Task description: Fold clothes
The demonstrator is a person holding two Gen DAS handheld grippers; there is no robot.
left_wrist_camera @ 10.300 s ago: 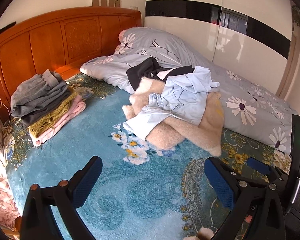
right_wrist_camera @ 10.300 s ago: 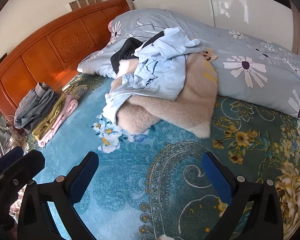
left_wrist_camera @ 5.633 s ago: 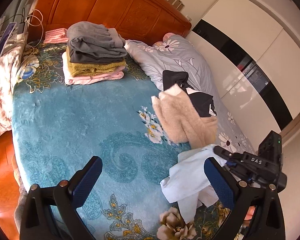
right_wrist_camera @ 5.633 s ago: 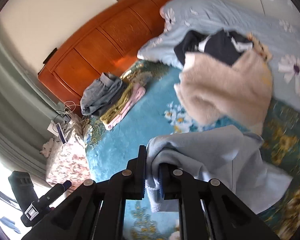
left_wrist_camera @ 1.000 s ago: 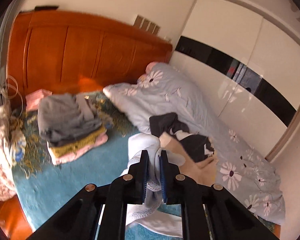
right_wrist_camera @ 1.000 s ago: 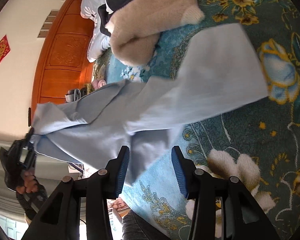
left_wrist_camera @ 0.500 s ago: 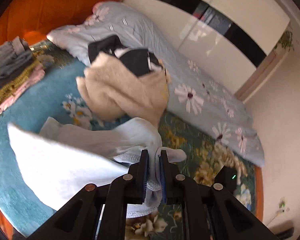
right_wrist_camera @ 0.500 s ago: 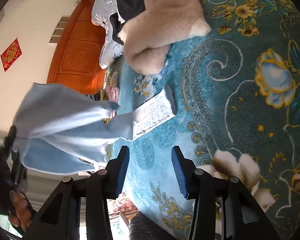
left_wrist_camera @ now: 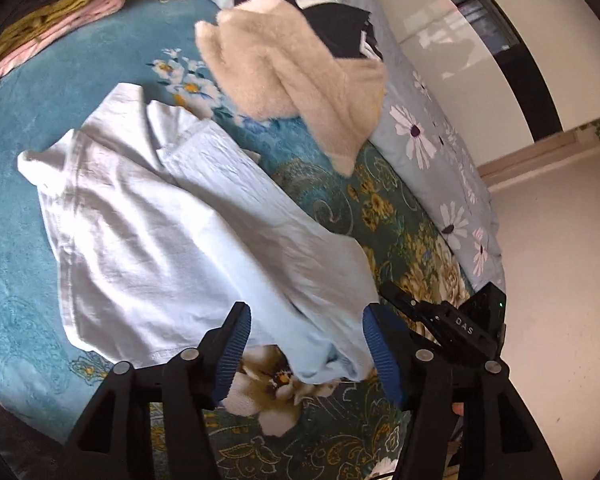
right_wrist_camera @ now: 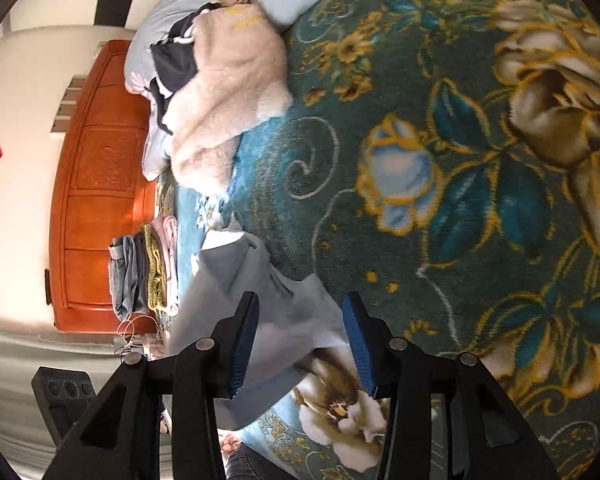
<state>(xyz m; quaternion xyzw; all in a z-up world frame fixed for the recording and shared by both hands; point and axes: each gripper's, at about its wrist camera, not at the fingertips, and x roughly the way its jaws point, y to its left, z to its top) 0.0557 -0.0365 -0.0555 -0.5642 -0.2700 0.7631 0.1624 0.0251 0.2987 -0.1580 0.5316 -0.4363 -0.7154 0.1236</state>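
Left tool (left_wrist_camera: 304, 344) just opening (nothing gripped), pale blue shirt (left_wrist_camera: 172, 240) released flat

A bed covered by a teal floral plush blanket (left_wrist_camera: 28, 128) carries everything. Spread flat at its middle lies a pale blue shirt (left_wrist_camera: 172, 232); beyond the shirt sit a beige fluffy garment (left_wrist_camera: 292, 68), a grey daisy-print quilt (left_wrist_camera: 424, 128) and a stack of folded clothes (left_wrist_camera: 56, 28).
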